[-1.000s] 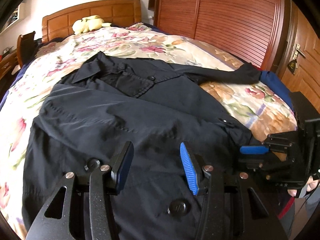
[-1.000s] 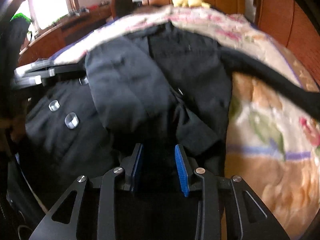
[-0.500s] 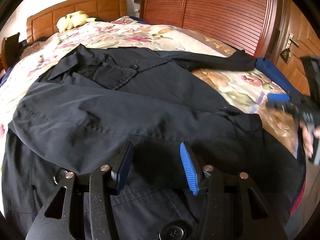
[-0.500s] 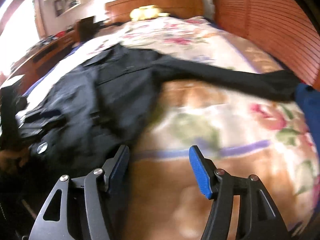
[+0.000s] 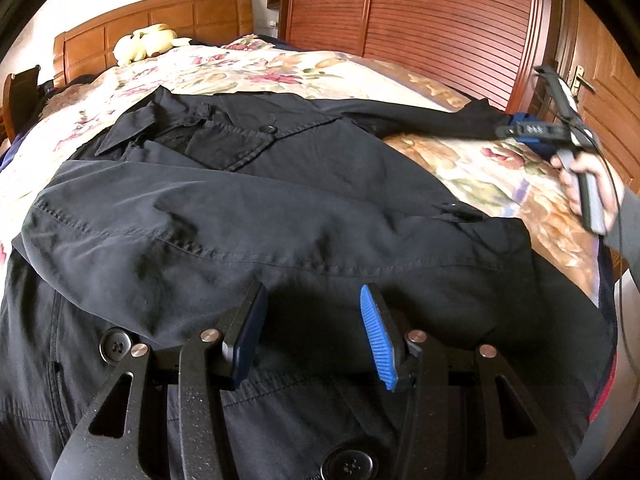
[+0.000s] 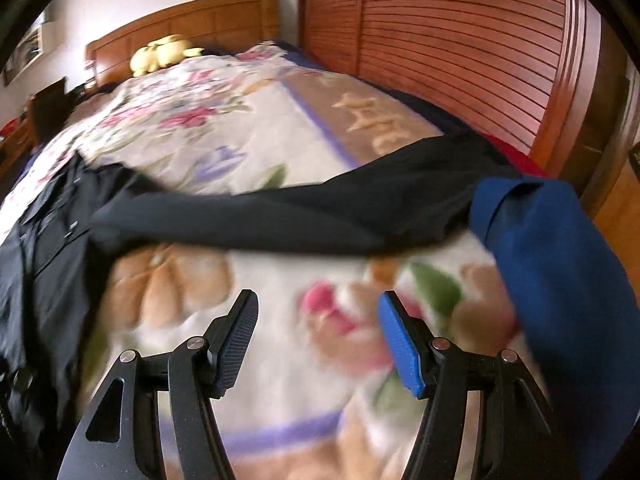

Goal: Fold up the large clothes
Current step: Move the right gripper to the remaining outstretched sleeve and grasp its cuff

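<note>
A large black button-up shirt (image 5: 280, 208) lies face up on the bed, collar toward the headboard. One sleeve (image 5: 192, 224) is folded across its body. The other sleeve (image 5: 420, 120) stretches out to the right; in the right wrist view this sleeve (image 6: 320, 216) runs across the blanket ahead. My left gripper (image 5: 313, 292) hovers open over the shirt's lower front with nothing between its fingers. My right gripper (image 6: 318, 298) is open and empty above the flowered blanket, short of the sleeve. The left wrist view shows the right gripper (image 5: 532, 130) at far right, held by a hand (image 5: 588, 184).
A flowered blanket (image 6: 240, 144) covers the bed. A blue cloth (image 6: 552, 264) lies at the bed's right edge by the sleeve's cuff. A yellow plush toy (image 5: 144, 42) sits against the wooden headboard (image 5: 168, 12). A slatted wooden wardrobe (image 5: 440, 12) stands close along the right.
My right gripper opened and swung right, away from the shirt's lower right corner and toward the outstretched sleeve. My left gripper sank a little over the shirt and stayed open.
</note>
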### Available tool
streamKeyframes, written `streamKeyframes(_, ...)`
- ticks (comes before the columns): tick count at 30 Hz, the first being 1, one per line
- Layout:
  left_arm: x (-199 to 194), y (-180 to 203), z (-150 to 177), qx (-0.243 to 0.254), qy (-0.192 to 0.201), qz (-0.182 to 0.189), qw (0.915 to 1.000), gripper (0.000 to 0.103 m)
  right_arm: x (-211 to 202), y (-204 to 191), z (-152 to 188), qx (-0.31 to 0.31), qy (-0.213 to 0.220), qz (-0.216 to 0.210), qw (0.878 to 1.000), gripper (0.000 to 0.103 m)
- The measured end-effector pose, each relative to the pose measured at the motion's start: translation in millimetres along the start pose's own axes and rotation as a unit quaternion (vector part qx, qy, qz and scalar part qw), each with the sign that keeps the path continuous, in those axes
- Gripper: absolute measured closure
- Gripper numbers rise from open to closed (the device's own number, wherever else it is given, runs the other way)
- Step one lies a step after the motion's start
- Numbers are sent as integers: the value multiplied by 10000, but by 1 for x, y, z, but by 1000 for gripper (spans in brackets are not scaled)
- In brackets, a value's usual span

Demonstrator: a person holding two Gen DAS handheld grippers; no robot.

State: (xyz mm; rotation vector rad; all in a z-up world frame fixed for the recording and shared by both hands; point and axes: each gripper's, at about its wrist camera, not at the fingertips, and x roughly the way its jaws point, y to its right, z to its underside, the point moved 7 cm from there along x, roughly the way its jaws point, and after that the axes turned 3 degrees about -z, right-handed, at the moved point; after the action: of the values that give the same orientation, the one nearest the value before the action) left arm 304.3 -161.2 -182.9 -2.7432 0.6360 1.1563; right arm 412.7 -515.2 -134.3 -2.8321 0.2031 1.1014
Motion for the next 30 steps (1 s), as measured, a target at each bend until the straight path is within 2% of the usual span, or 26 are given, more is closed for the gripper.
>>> streamKeyframes(4, 0, 0, 1, 0, 23, -6, 10000, 53, 28, 15, -22, 718, 13, -125, 9973, 39)
streamKeyframes(14, -1, -1, 2, -37, 16, 7, 10000, 53, 79, 25, -31, 1228, -428, -1, 9915, 39)
streamKeyframes(18, 0, -1, 2, -34, 14, 6, 10000, 53, 92, 25, -27, 1112, -404, 176, 9928, 38)
streamKeyframes(24, 0, -1, 2, -32, 16, 5, 10000, 53, 87, 14, -19, 771, -369, 473, 9952, 35)
streamKeyframes(30, 0, -1, 2, -30, 18, 5, 10000, 53, 67, 1, -10, 828, -355, 117, 9959, 25)
